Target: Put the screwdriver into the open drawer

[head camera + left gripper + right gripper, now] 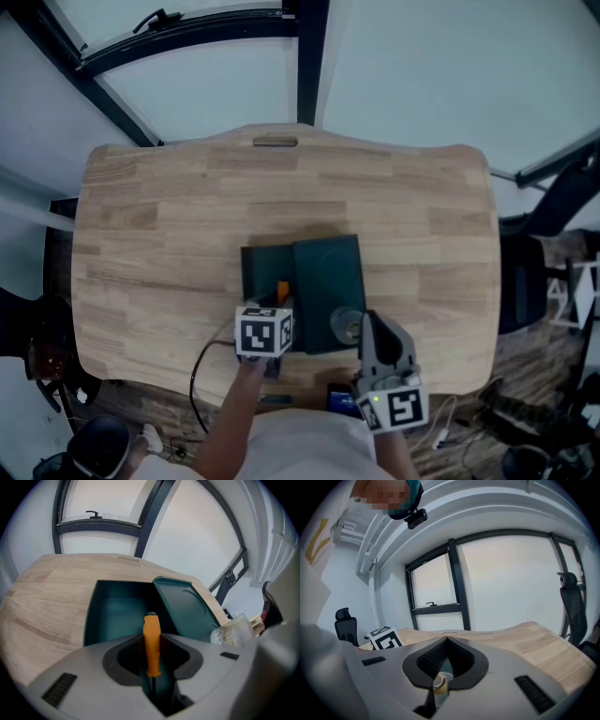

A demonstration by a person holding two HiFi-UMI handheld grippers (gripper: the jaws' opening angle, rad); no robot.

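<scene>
On a pale wooden table (169, 206) by dark-framed windows (436, 585), the left gripper (151, 645) clamps the orange screwdriver (152, 629) above the open green drawer (112, 616). The right gripper (440, 676) pinches a round knob (438, 683).

We face a light wooden table (169, 216) below a pale wall with dark-framed windows (436, 590). A black office chair (344, 623) stands left, another chair (572, 606) right, on dark wooden floor (525, 366).
</scene>
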